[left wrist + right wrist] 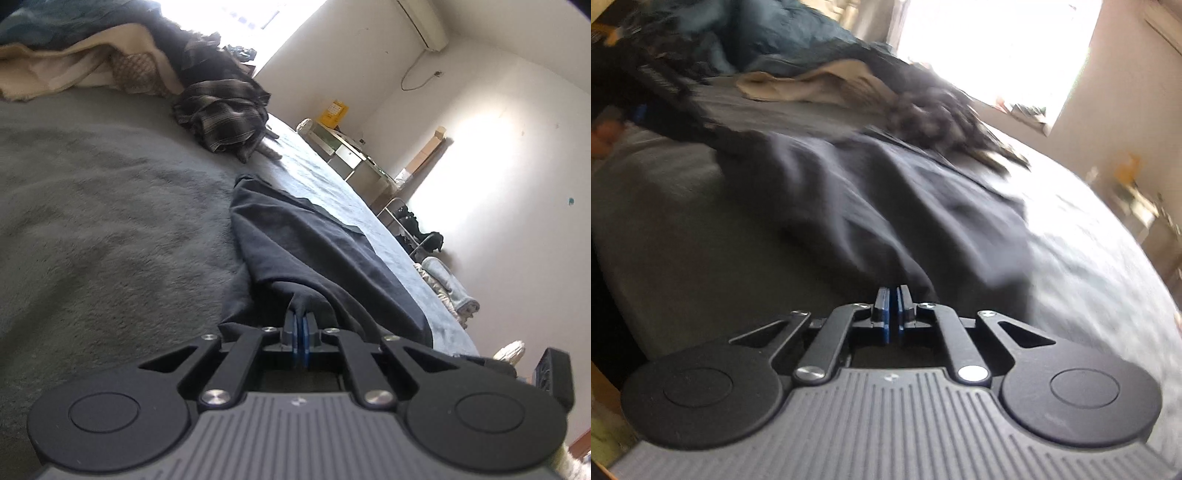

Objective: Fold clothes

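Observation:
A dark navy garment (pixel 314 243) lies spread on a grey fleece blanket (pixel 92 203) that covers the bed. My left gripper (pixel 301 319) is shut on a pinch of the garment's near edge, and the cloth rises in a small peak out of the blue pads (pixel 293 326). The right wrist view is blurred. In it the same garment (pixel 886 192) runs away from my right gripper (pixel 894 291). Its pads are together at the near hem, and the folds converge on the tips.
A crumpled plaid shirt (pixel 225 110) lies farther up the bed, next to a beige blanket (pixel 66 62). Beyond the bed's right edge stand a low cabinet (pixel 351 158) and a chair with dark items (pixel 410 221). A pale cloth (pixel 450 288) lies on the floor. A blurred hand (pixel 602 136) shows at the left.

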Motion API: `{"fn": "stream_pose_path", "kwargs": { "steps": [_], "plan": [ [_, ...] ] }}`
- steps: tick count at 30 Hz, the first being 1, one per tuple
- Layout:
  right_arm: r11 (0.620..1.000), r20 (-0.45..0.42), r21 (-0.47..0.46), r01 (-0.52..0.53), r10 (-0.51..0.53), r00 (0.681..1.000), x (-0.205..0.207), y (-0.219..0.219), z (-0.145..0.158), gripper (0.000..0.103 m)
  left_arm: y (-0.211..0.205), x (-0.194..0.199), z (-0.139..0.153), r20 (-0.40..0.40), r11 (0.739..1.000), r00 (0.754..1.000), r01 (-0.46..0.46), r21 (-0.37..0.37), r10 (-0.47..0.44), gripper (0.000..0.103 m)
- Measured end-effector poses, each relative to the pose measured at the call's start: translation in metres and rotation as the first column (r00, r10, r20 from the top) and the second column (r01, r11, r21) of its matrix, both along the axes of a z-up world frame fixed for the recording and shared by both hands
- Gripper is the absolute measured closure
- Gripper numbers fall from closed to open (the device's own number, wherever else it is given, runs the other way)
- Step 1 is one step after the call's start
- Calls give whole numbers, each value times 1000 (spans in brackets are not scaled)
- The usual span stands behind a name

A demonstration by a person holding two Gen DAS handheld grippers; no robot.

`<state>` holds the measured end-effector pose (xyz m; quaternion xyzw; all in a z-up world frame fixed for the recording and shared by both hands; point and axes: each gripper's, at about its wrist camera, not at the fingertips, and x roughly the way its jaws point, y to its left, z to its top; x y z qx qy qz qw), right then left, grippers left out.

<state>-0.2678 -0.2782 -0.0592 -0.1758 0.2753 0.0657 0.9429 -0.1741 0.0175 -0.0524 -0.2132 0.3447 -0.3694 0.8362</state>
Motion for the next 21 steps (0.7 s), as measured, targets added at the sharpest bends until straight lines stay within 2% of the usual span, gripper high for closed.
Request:
{"fn": "stream_pose_path", "kwargs": {
  "steps": [4, 6, 10, 13, 15, 18, 21],
  "plan": [
    [993, -8, 64, 101, -100, 995, -6, -28, 4, 102, -4, -1, -1, 17, 999, 1000, 17, 46, -18, 99],
    [978, -7, 161, 134, -134, 991, -10, -42, 11, 99, -5, -3, -2, 27, 998, 999, 19, 67, -20, 99],
    [899, -58, 390, 202, -195, 979, -19, -74, 14, 96, -10, -7, -3, 40, 991, 999, 13, 133, -19, 95],
    [810, -119, 537, 237, -205, 971, -18, -93, 8, 75, -10, -17, 0, 75, 982, 997, -16, 191, 2, 86],
    [757, -132, 607, 242, -205, 970, -17, -101, 6, 75, -9, -28, 6, 123, 974, 992, -58, 217, 31, 81],
    [736, -132, 634, 238, -200, 971, -8, -104, 5, 75, -7, -46, 18, 189, 968, 980, -101, 228, 58, 81],
    [720, -132, 657, 223, -182, 974, -4, -106, 2, 75, -14, -56, 24, 207, 971, 978, -76, 227, 28, 81]
  ]
}}
